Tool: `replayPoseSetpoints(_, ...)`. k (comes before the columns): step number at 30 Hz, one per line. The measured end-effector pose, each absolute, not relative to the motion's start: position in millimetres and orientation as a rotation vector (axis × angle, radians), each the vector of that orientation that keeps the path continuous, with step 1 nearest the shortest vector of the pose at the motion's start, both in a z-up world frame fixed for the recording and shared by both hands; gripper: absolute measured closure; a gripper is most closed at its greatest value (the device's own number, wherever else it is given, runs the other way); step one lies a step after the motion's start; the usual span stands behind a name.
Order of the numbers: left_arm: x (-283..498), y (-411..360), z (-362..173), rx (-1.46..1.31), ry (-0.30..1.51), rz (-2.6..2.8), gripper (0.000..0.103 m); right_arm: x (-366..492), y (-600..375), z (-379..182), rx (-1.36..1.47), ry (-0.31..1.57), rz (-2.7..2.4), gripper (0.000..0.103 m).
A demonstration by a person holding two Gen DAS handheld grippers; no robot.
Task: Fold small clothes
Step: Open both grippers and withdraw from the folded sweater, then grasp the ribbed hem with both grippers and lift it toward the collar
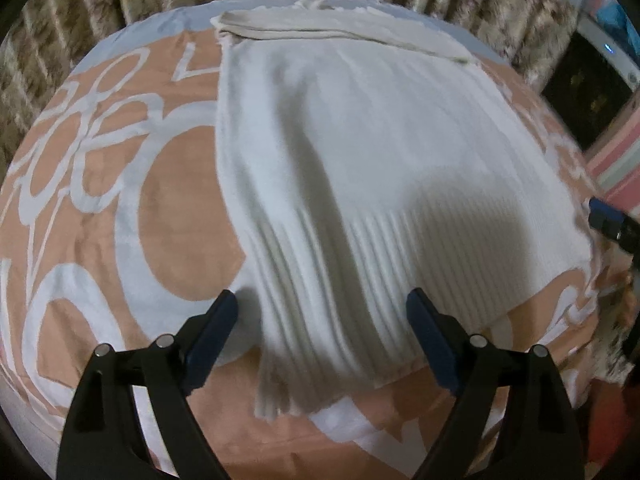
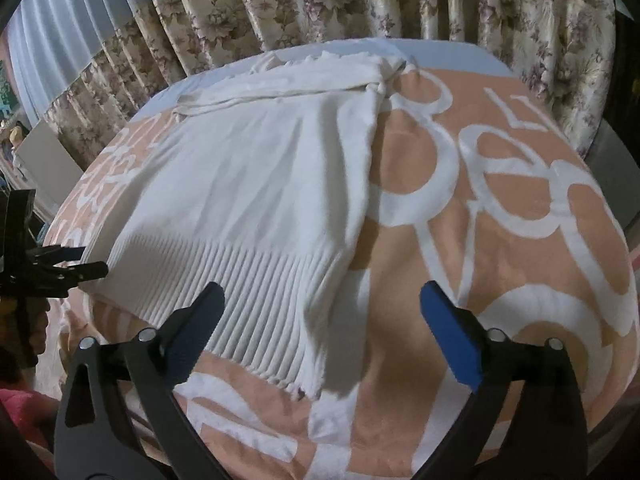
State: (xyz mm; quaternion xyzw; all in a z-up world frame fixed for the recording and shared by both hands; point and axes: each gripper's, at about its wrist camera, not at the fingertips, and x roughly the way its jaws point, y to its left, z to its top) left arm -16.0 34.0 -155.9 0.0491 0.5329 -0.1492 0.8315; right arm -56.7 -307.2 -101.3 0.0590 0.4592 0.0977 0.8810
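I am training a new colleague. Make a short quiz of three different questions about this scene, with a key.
1. True or false: the left hand-held gripper is shut on the white sweater.
2. Which part of the sweater lies nearest both grippers? A) the collar B) the ribbed hem C) a button
3. Fill in: the sweater lies on an orange and white ____.

Key: 1. False; its jaws stand open, as do those of the right hand-held gripper. 2. B. 3. blanket.
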Motion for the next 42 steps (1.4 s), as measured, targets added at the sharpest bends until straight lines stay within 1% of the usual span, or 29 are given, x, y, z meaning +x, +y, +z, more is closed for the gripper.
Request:
replayPoseSetpoints(1,-16.3,30.0,-158.1,0.134,1.132,-0.315,0.008,-56.5,-305.6,-103.7,0.117,0.97,0.2,0.015)
replayPoseSetpoints(5,-16.0,23.1,-163.2,0.185,1.133,-0.285,0.004,-56.3,-302.7,-116.2,0.139,1.014,0.211,0.03)
replayPoseSetpoints(6,-15.5,24.8,-163.8,0.179,1.138,-0.283,0.003,-56.6,-301.5,-117.4,0.135,1.015,0.212,0.031)
replayPoseSetpoints(10,-17.2,27.1,-163.7,0.169,1.137,-0.269,0.003,-56.9,-292.0,-124.3,0.087,1.033,0.213,0.033)
replayPoseSetpoints(12,-15.7,25.8,-163.0,0.17,1.137,-0.259,0.003,-57.7,-287.3,-125.0,0.05,1.024,0.206,0.042)
replayPoseSetpoints(13,-16.5,24.4,-162.4,0.174,1.136,-0.254,0.004,-57.3,-285.7,-125.4,0.039,1.024,0.207,0.044)
replayPoseSetpoints(14,-16.7,24.0,-161.2,0.179,1.134,-0.249,0.004,-56.5,-283.5,-125.9,0.027,1.024,0.209,0.051)
replayPoseSetpoints(15,-16.8,23.0,-160.6,0.179,1.135,-0.25,0.008,-56.0,-281.9,-126.4,0.024,1.023,0.216,0.061)
replayPoseSetpoints(16,-16.9,23.3,-159.8,0.175,1.136,-0.253,0.013,-55.5,-281.7,-126.4,0.022,1.025,0.218,0.066)
replayPoseSetpoints(17,-16.1,22.6,-158.4,0.171,1.136,-0.252,0.015,-54.5,-280.4,-126.6,0.023,1.03,0.219,0.073)
replayPoseSetpoints(18,-15.8,21.5,-157.1,0.169,1.135,-0.253,0.022,-53.2,-279.8,-126.5,0.024,1.032,0.218,0.078)
replayPoseSetpoints(19,-15.1,20.2,-156.0,0.165,1.134,-0.256,0.03,-51.6,-277.8,-126.4,0.026,1.034,0.215,0.082)
replayPoseSetpoints(20,-14.4,18.9,-154.9,0.159,1.133,-0.259,0.035,-51.3,-276.0,-126.2,0.029,1.034,0.211,0.088)
replayPoseSetpoints(21,-13.4,17.4,-153.7,0.152,1.13,-0.256,0.04,-50.4,-274.1,-125.6,0.029,1.032,0.201,0.091)
replayPoseSetpoints(22,-12.9,16.2,-153.3,0.148,1.127,-0.255,0.049,-49.6,-271.9,-124.8,0.029,1.03,0.195,0.092)
replayPoseSetpoints(23,-12.7,14.7,-152.8,0.144,1.124,-0.256,0.053,-49.9,-270.3,-124.2,0.026,1.025,0.19,0.093)
replayPoseSetpoints(25,-11.1,13.3,-151.7,0.138,1.12,-0.257,0.063,-50.4,-269.6,-121.3,0.033,1.008,0.194,0.094)
replayPoseSetpoints(26,-10.8,13.1,-150.9,0.134,1.118,-0.257,0.065,-50.0,-270.6,-119.6,0.036,1.001,0.198,0.094)
replayPoseSetpoints(27,-9.8,13.5,-149.6,0.136,1.115,-0.257,0.074,-49.4,-271.2,-117.6,0.037,0.991,0.198,0.094)
replayPoseSetpoints(28,-8.3,13.8,-148.6,0.139,1.111,-0.257,0.08,-48.3,-271.6,-115.4,0.037,0.982,0.198,0.094)
replayPoseSetpoints(30,-2.6,14.9,-145.3,0.143,1.099,-0.247,0.086,-43.7,-271.5,-109.2,0.039,0.962,0.204,0.094)
replayPoseSetpoints(31,0.5,14.8,-144.2,0.142,1.095,-0.243,0.088,-40.8,-270.7,-106.4,0.035,0.953,0.207,0.094)
replayPoseSetpoints(42,45.2,16.4,-120.7,0.078,0.994,-0.274,0.089,5.9,-255.2,-83.6,-0.027,0.863,0.242,0.094)
